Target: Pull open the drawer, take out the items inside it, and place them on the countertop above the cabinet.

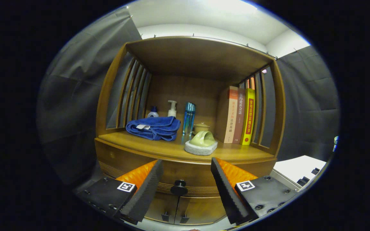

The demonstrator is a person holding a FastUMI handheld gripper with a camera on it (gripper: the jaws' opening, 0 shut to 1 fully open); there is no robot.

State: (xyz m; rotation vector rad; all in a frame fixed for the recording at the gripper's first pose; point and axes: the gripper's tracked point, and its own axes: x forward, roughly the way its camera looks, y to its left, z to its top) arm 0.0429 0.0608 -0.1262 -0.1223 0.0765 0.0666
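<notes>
A wooden cabinet stands ahead, its drawer closed under the countertop. The drawer's dark round knob sits between my two fingers and a little beyond them. My gripper is open, with nothing between the fingers. On the countertop lie a folded blue towel and a green scrubber on a white sponge. What is inside the drawer is hidden.
Behind the towel stand a small blue-capped bottle, a white pump bottle, a tall blue bottle and a small lidded jar. Three books lean at the right. Two lower doors sit under the drawer. A white surface lies right.
</notes>
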